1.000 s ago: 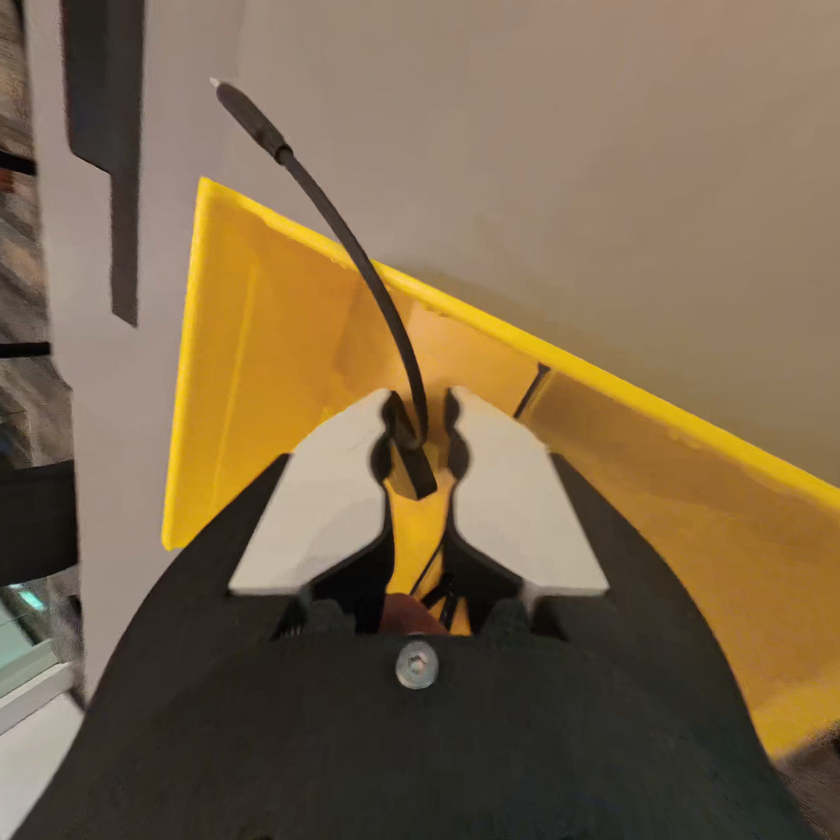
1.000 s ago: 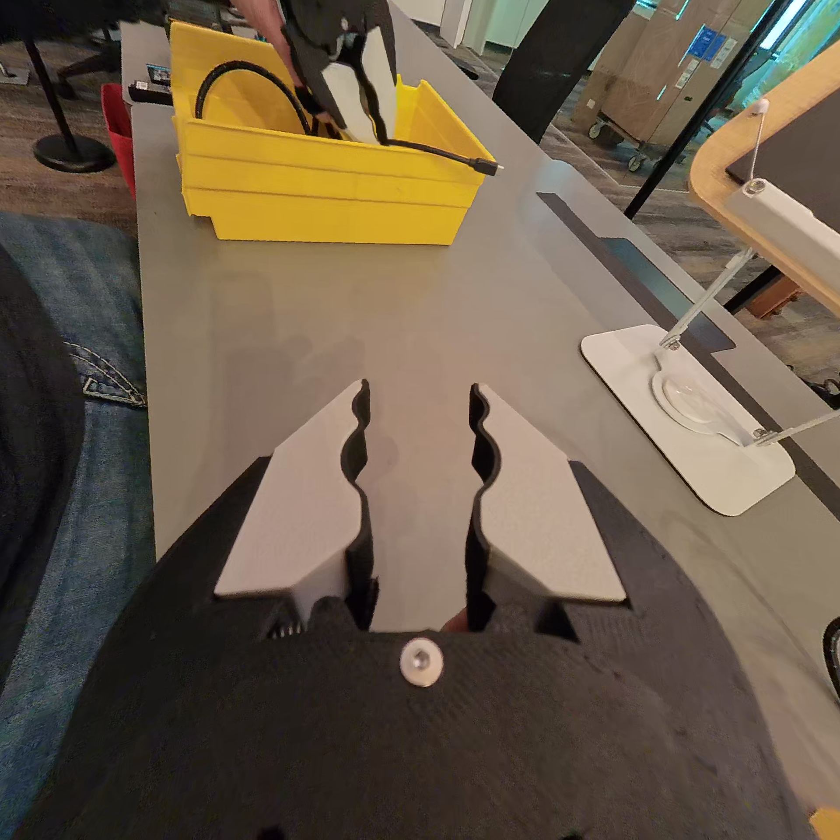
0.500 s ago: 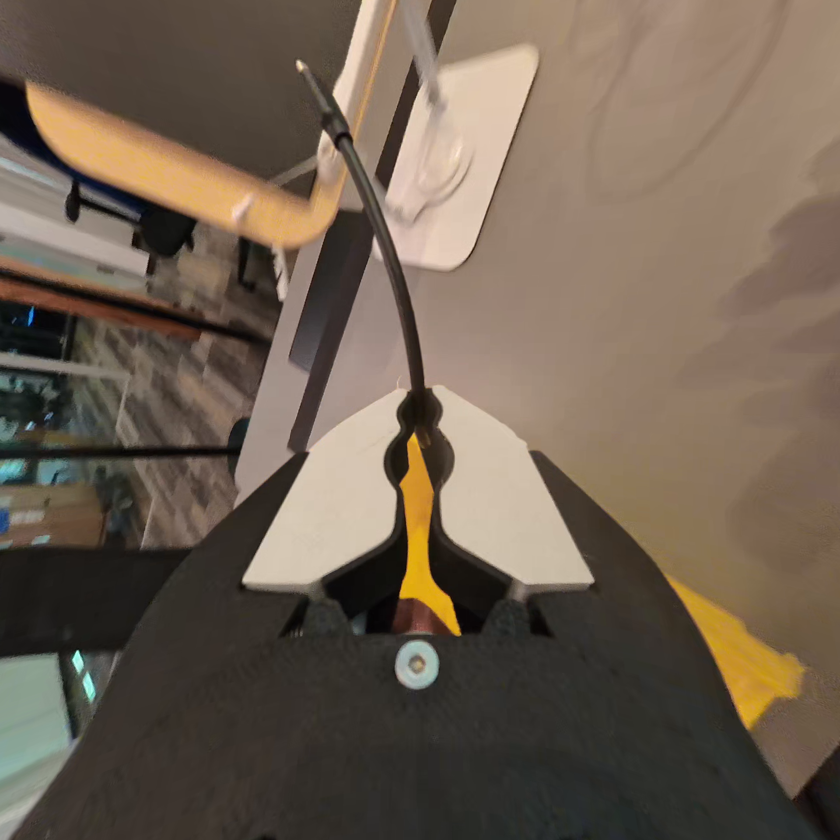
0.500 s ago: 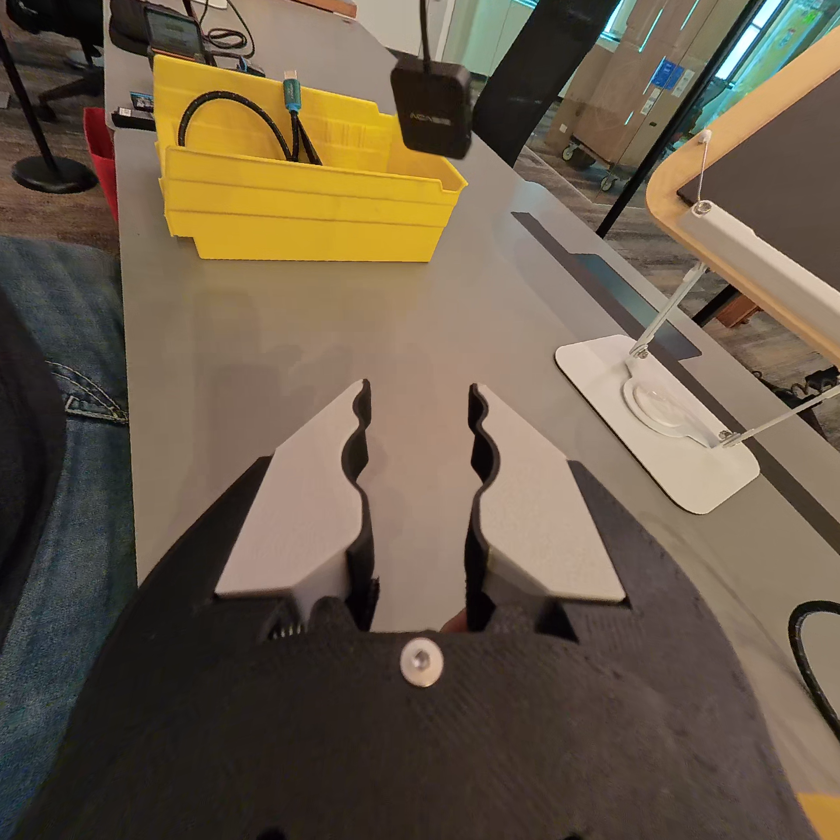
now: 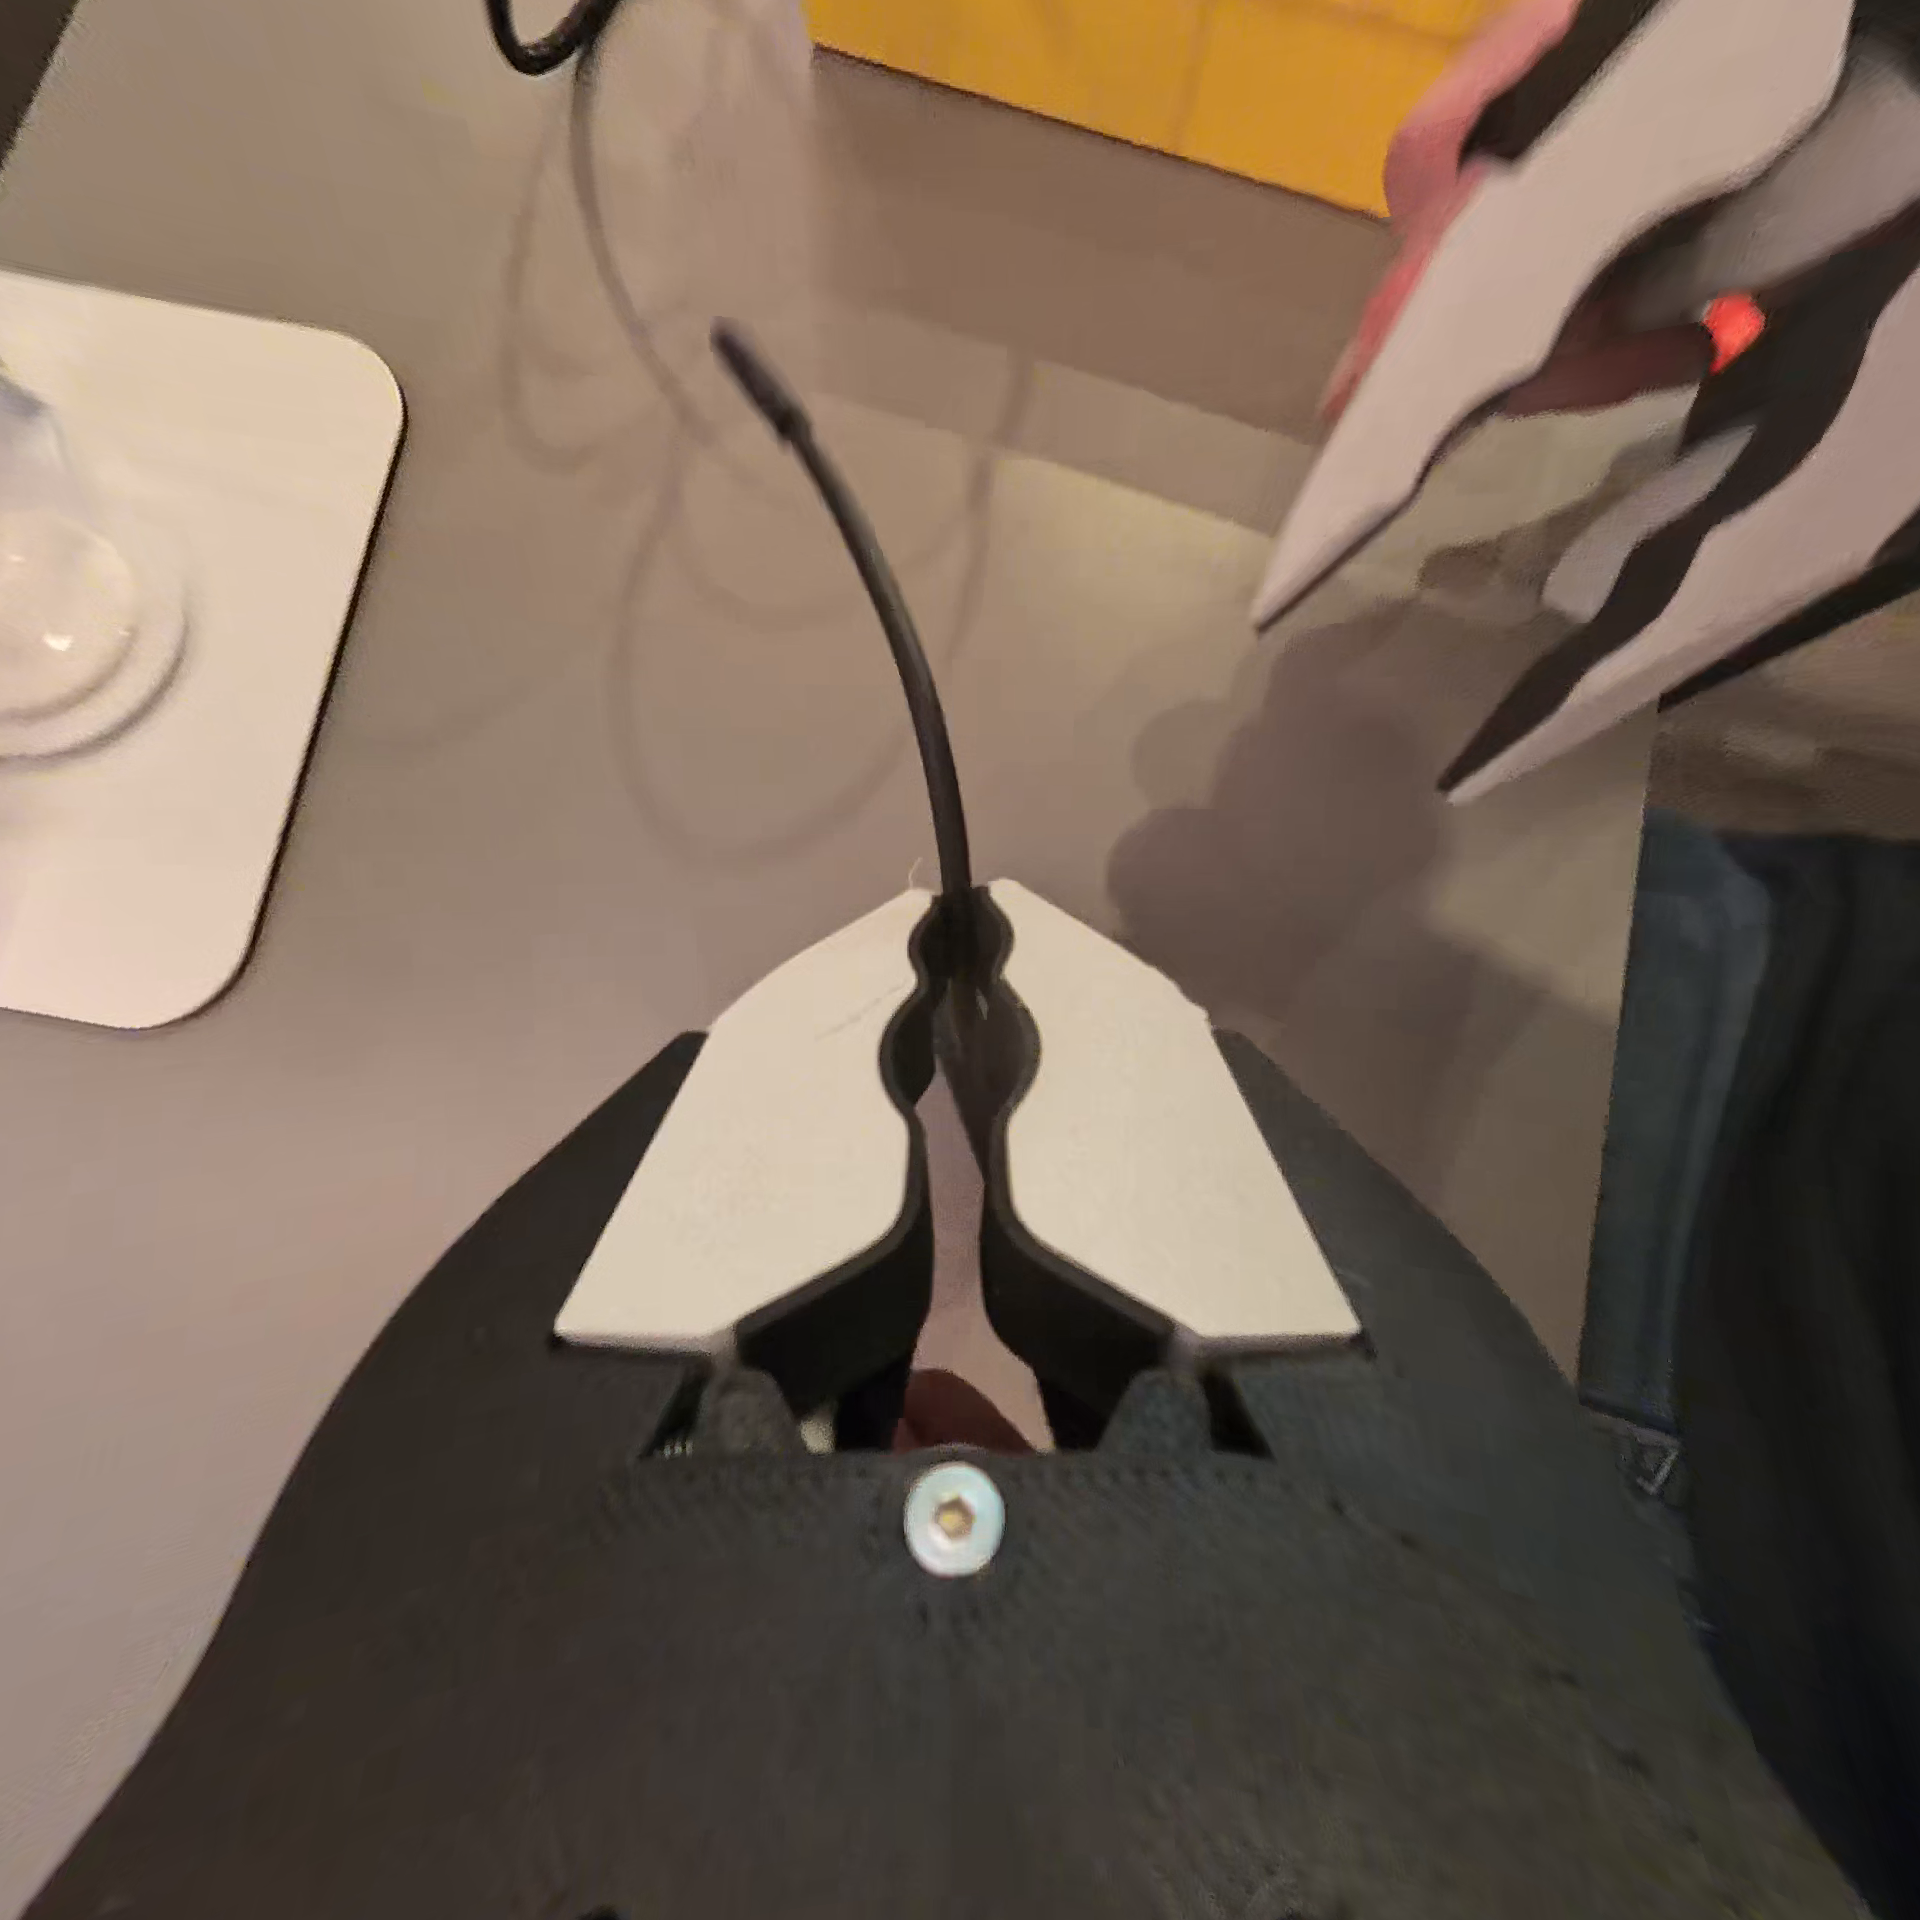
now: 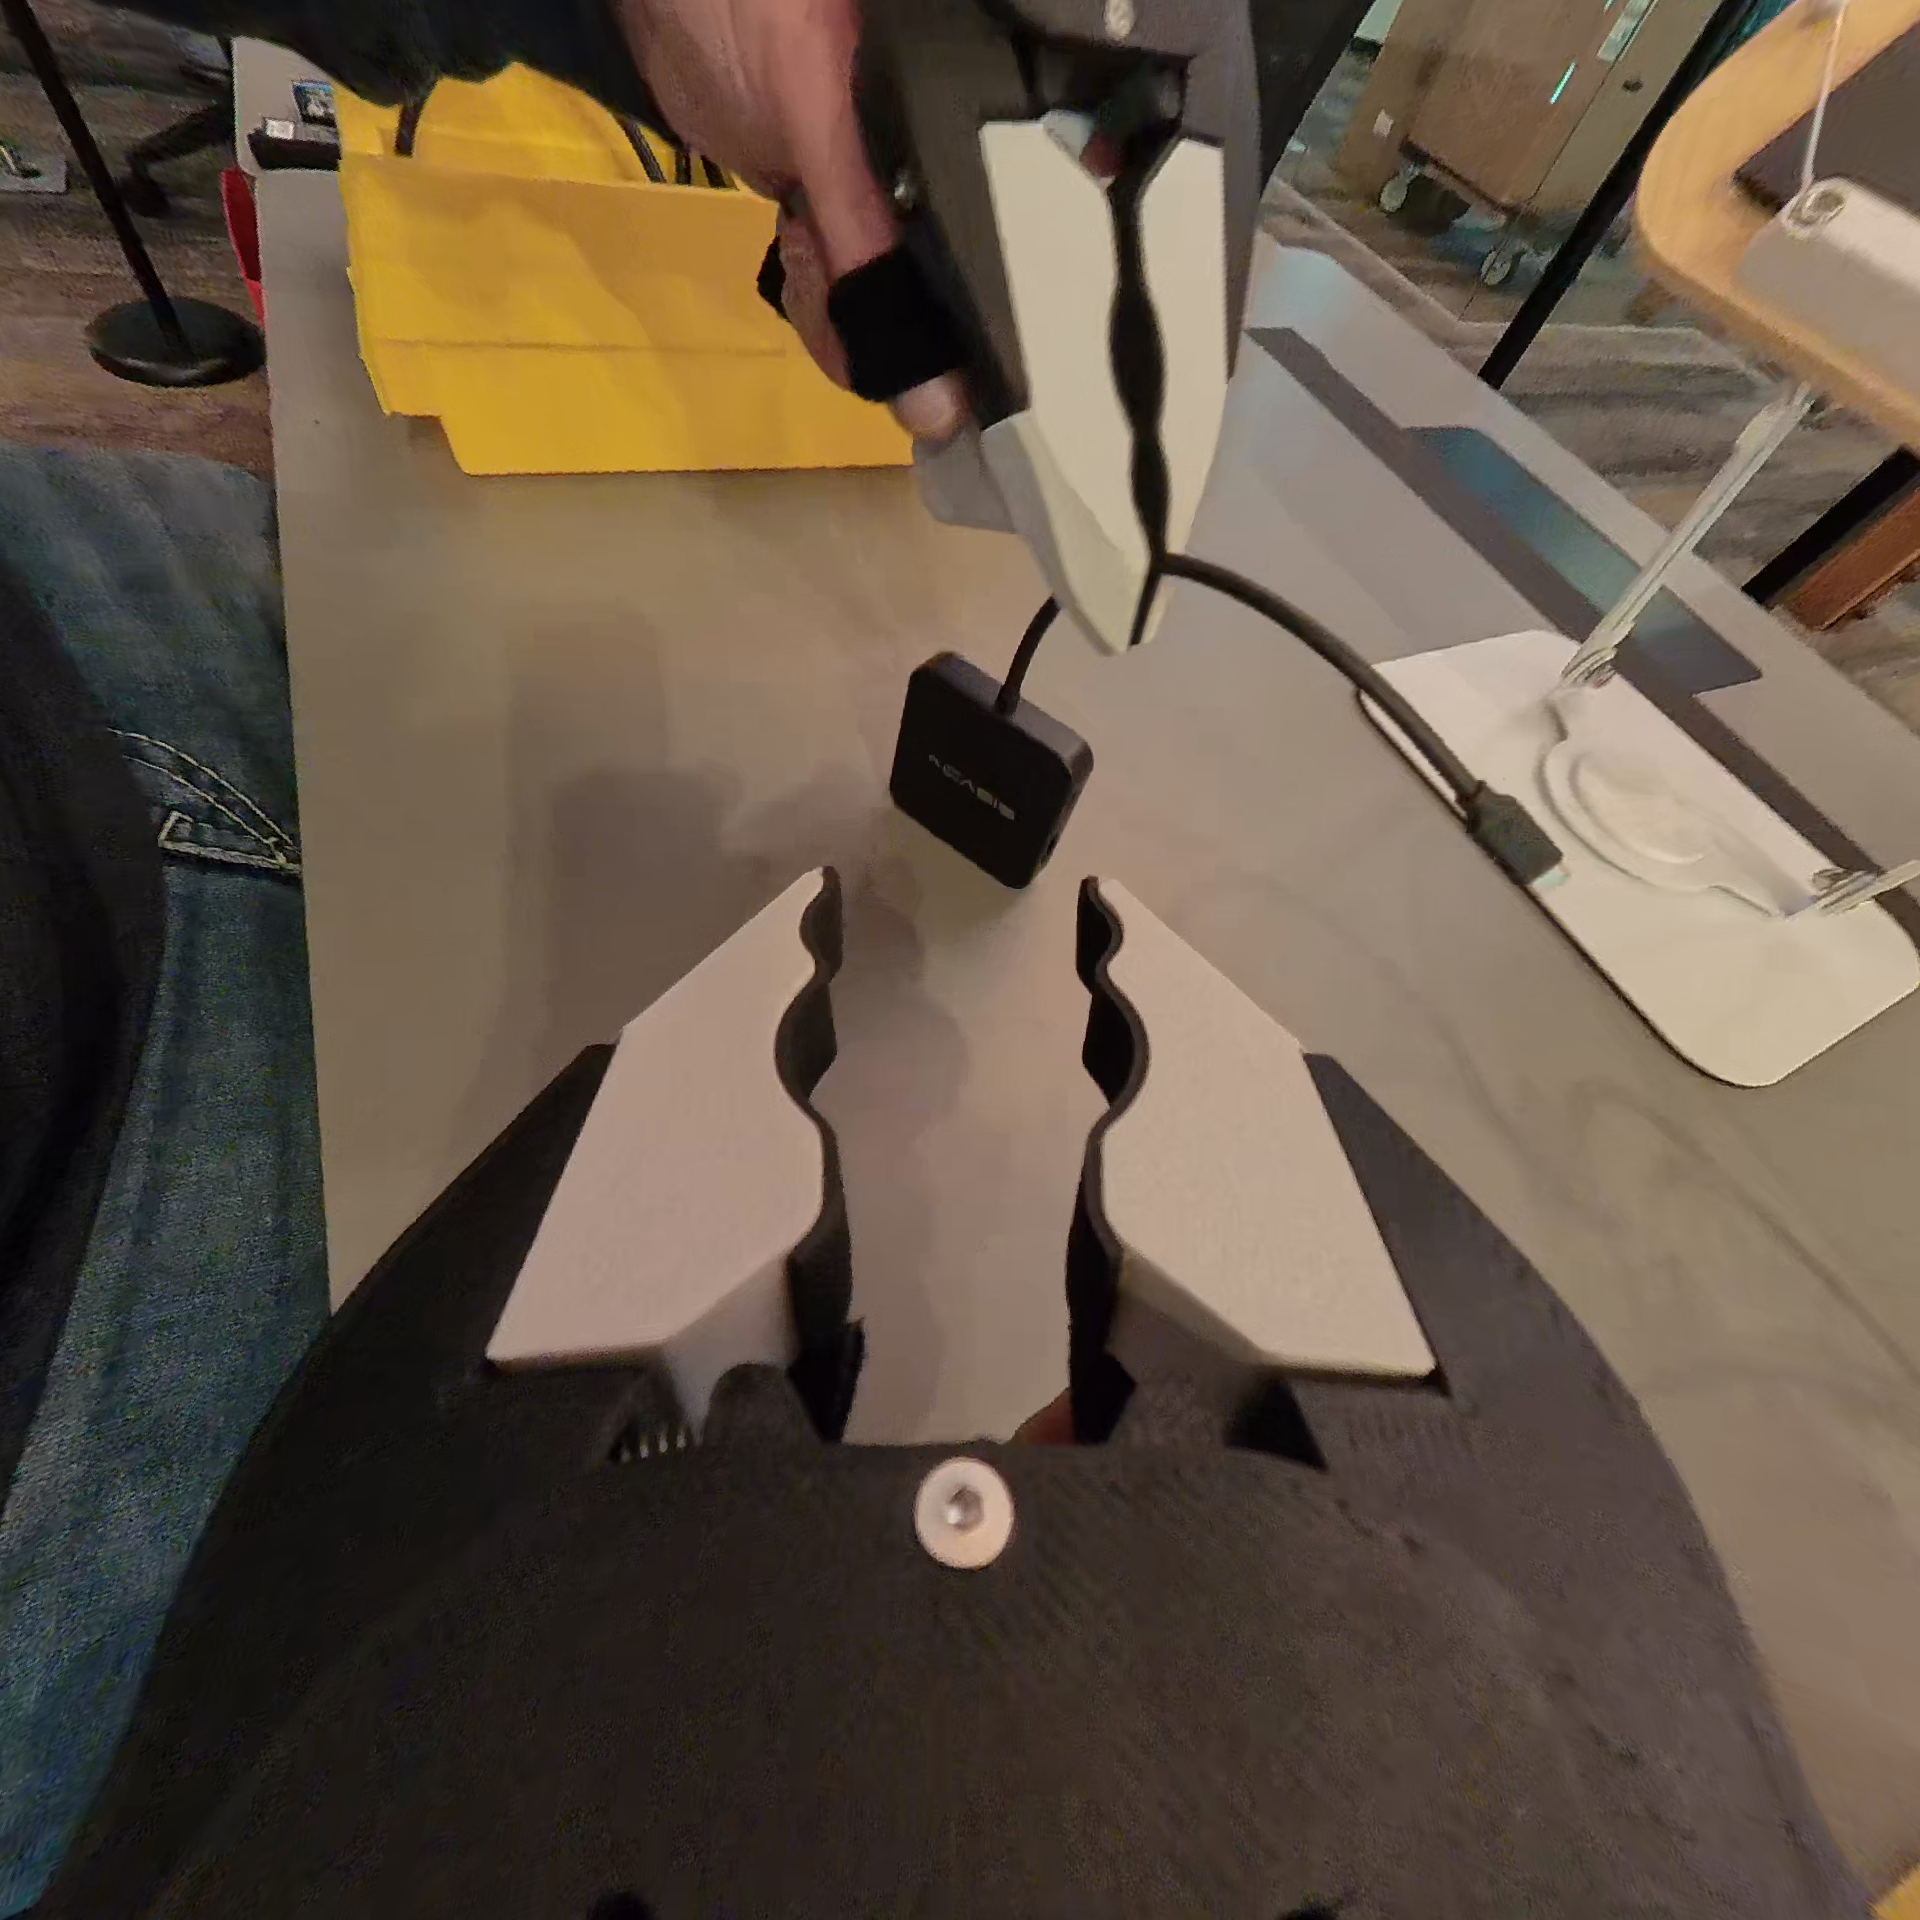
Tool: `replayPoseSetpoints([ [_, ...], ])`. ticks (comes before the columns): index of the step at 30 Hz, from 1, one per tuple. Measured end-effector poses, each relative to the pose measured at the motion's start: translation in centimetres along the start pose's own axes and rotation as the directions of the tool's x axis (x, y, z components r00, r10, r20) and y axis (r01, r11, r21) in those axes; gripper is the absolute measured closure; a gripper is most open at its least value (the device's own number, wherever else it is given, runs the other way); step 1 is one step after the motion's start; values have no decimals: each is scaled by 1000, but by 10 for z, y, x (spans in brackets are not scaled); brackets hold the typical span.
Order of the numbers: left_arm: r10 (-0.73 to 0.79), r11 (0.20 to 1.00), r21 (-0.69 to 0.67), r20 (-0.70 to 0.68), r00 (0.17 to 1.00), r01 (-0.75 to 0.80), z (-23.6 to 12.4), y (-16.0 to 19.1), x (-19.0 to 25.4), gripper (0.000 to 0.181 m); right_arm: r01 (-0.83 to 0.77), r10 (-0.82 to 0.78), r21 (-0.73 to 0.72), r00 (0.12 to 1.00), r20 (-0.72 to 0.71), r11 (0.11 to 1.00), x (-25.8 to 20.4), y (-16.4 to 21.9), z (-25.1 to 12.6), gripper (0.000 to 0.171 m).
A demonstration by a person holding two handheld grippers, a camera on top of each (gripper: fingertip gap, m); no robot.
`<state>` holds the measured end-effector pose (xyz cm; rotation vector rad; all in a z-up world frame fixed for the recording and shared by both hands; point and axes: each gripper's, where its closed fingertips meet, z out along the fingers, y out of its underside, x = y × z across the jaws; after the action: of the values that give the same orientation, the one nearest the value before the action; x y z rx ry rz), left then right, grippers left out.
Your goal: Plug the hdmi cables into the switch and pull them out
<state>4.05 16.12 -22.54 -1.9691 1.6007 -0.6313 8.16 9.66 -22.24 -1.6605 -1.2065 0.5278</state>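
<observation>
The left gripper (image 5: 961, 904) pinches the black cable (image 5: 894, 634) of the switch (image 6: 987, 769) between its fingertips — the small black box dangles just below those tips, over the grey table (image 6: 623, 665) and directly ahead of the right gripper (image 6: 954, 899). The cable's free end arcs away beyond the pinch, its plug (image 6: 1512, 836) above a white stand base (image 6: 1714, 977) to the right gripper's right. The right gripper's jaws stand spread, holding nothing. A yellow bin (image 6: 582, 312) sits farther off, ahead and left of the right gripper — other cables show inside it.
</observation>
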Motion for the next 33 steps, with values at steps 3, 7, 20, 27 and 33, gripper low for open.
replayPoseSetpoints([
  [3,-52,998,-16,57,997,53,-1,5,-28,178,-7,7,-23,1000,17,1000,0,6,14,126],
  [7,-67,988,-127,117,991,82,1,35,-58,176,8,-6,-56,999,37,998,0,10,36,125],
  [20,-20,973,-226,139,990,52,31,64,-55,165,253,-236,-149,964,123,956,-28,10,123,119],
  [27,45,985,-171,275,960,3,-27,49,-58,151,280,-266,-149,958,106,948,-19,5,143,110],
  [33,47,979,-194,493,869,57,-129,86,-77,148,177,-127,-189,959,253,966,-31,3,166,92],
])
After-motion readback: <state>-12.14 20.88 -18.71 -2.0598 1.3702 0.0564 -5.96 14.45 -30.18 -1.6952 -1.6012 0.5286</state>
